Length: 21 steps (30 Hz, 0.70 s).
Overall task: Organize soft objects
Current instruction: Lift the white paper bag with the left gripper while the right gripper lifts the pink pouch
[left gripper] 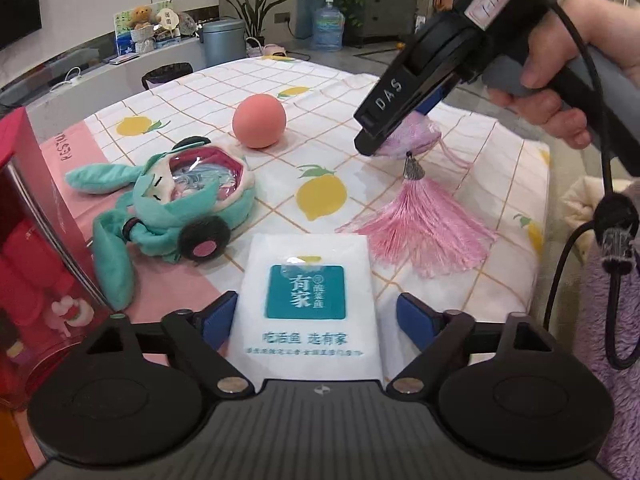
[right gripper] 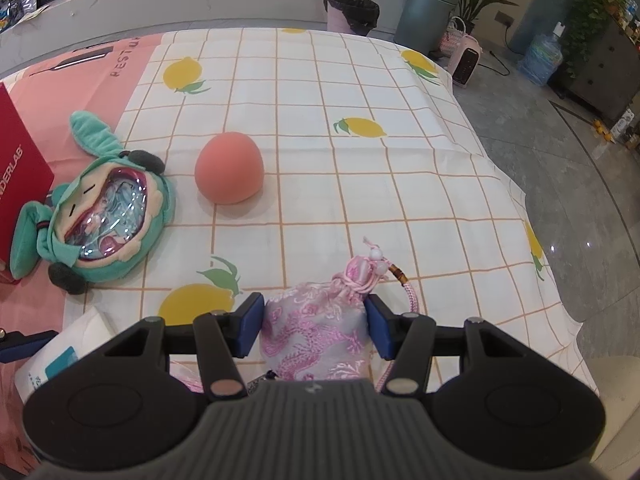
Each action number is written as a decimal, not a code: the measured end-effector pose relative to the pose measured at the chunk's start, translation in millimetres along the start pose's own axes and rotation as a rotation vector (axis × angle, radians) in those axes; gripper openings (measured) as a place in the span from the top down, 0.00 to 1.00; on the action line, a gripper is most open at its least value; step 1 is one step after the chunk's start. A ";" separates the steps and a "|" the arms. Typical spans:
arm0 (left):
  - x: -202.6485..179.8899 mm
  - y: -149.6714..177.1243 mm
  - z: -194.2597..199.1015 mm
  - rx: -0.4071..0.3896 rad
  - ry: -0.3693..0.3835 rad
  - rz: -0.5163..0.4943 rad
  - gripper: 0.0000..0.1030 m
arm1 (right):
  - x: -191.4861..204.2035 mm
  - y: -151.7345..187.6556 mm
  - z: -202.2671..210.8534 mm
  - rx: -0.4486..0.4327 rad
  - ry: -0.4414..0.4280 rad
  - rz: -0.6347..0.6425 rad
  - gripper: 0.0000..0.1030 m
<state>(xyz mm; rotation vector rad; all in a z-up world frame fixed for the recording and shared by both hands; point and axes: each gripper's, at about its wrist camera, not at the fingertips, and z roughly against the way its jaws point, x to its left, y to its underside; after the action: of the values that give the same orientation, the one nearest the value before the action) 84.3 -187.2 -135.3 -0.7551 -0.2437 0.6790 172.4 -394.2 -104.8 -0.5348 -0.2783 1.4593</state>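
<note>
- Left wrist view: the left claw (left gripper: 316, 316) stands wide apart astride a white tissue pack (left gripper: 306, 304) lying flat on the lemon-print tabletop (left gripper: 360, 92); the pads flank it without pressing, probably lined up for a side grip
- Same view: the right claw (left gripper: 374, 142) holds a pink sachet (left gripper: 408, 136), its tassel (left gripper: 420, 224) fanned on the cloth
- Beyond lie a teal plush pouch (left gripper: 176, 204) and a peach ball (left gripper: 259, 121), apart, with a red box (left gripper: 36, 216) at the left edge
- Right wrist view: the right claw (right gripper: 314, 328) is clamped on the brocade sachet (right gripper: 316, 336), both blue pads against its sides, likely ready to lift
</note>
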 end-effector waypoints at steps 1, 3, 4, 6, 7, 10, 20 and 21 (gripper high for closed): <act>2.4 0.1 2.6 -0.004 -0.007 0.011 0.23 | -0.1 0.0 0.6 -0.002 -0.002 0.000 0.47; 8.3 -2.0 4.9 0.003 0.008 0.055 0.27 | -0.5 0.0 1.5 -0.006 -0.005 -0.001 0.47; 10.9 -2.9 5.9 0.005 0.011 0.074 0.29 | -0.4 -0.3 1.7 -0.007 -0.004 0.000 0.47; 13.0 -3.8 7.7 0.007 0.008 0.092 0.32 | 0.4 -0.4 2.2 -0.011 -0.005 0.007 0.47; 12.7 -3.9 8.9 0.003 0.001 0.090 0.32 | 0.6 -0.3 2.5 -0.011 -0.006 0.008 0.47; 7.8 -5.2 15.4 -0.026 -0.032 0.064 0.32 | 1.0 -0.3 3.4 -0.016 -0.007 0.009 0.47; 4.5 -30.9 45.7 -0.120 -0.065 0.111 0.32 | -5.4 -3.9 18.4 -0.069 -0.011 -0.026 0.47; 6.0 -35.2 50.4 -0.135 -0.065 0.124 0.32 | -6.2 -4.8 22.1 -0.077 -0.009 -0.034 0.47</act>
<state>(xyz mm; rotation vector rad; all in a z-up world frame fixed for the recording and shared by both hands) 83.8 -174.3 -74.9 -0.8831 -0.3058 0.8116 164.9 -396.6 -82.7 -0.5834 -0.3507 1.4229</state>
